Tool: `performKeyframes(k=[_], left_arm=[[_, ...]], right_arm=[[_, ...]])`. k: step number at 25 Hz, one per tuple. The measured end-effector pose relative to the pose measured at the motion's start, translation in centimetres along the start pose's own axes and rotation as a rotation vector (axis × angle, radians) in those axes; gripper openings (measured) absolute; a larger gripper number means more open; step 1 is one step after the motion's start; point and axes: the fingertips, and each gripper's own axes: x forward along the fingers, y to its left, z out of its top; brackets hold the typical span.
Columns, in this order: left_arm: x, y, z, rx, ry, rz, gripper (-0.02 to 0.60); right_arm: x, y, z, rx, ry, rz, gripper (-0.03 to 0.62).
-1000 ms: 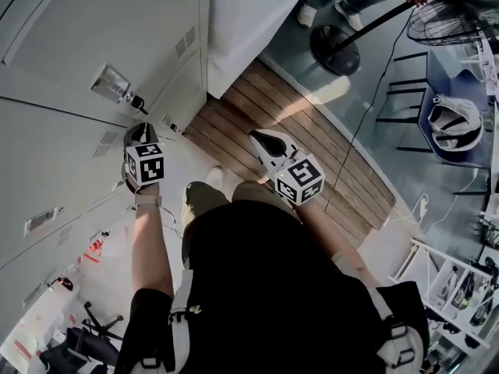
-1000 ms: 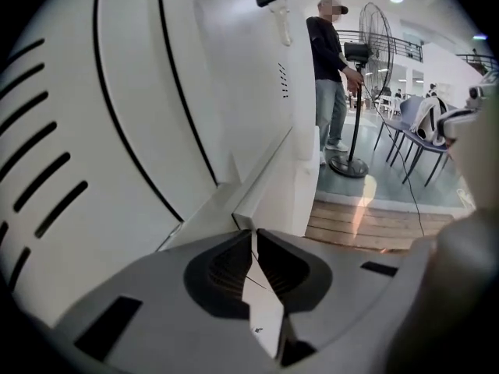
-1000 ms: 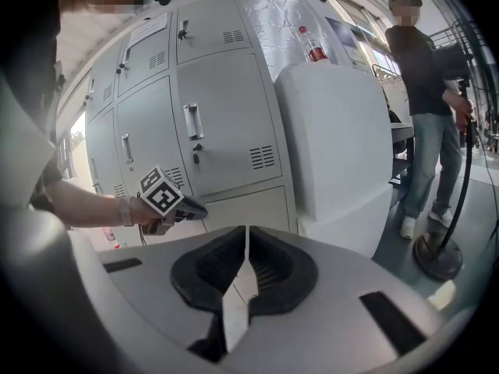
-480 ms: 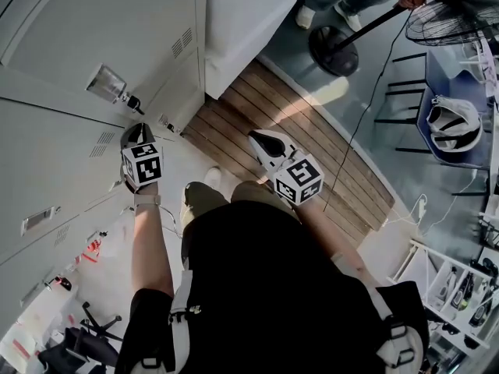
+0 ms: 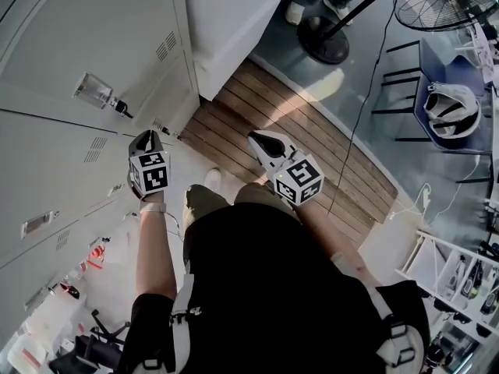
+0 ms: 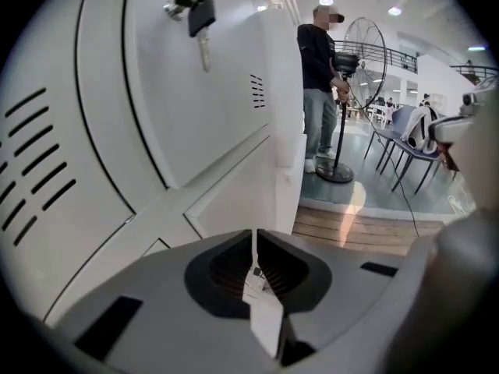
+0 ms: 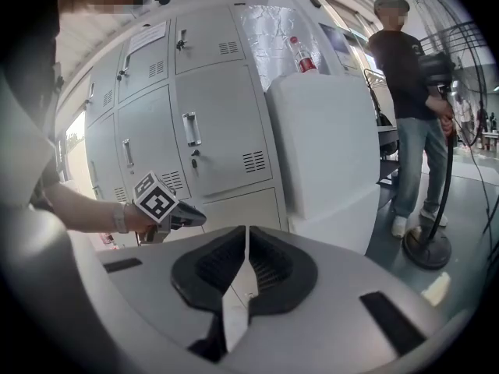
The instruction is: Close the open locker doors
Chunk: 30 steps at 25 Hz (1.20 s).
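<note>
Smooth grey sheet-metal locker doors (image 5: 86,29), slotted vents and a key (image 6: 201,23) dangling, sit just beside the left gripper (image 5: 146,138), right gripper (image 5: 258,137) hangs over the ribbed wooden planks (image 5: 304,142), both pinched fully closed on nothing.

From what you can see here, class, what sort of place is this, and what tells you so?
Probably a locker area in a large hall or workplace: a wall of grey metal lockers, a key hanging in one lock, and a tall standing fan nearby.
</note>
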Motion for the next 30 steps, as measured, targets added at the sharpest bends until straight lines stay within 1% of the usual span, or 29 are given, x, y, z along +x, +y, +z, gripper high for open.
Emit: performKeyframes(k=[7,14,22,27,30], left_arm=[[-0.1,-5.8,2.6,0.069,-0.057,-0.129,0.025],[-0.9,-12.2,7.0,0.14,-0.147,-0.282,0.025],[-3.2,-20.2,12.2,0.222,-0.278,-0.476,0.021],[-5.8,-24.9,15.2,0.247,-0.37,-0.613,0.021],[-7.7,-27.2,17.0,0.276,-0.43,-0.69,0.021]], right_arm=[[-3.3,-1.5,-0.2,0.029,-0.031,-0.076,0.026],[-7.5,-3.5,-0.2,0.064,-0.076,-0.18,0.026],[-12.9,-5.3,0.4,0.079,-0.138,-0.305,0.026],[-16.4,-6.0,0.9,0.079,-0.184,-0.374,0.026],[-18.5,-6.2,1.7,0.084,-0.198,-0.431,0.026]])
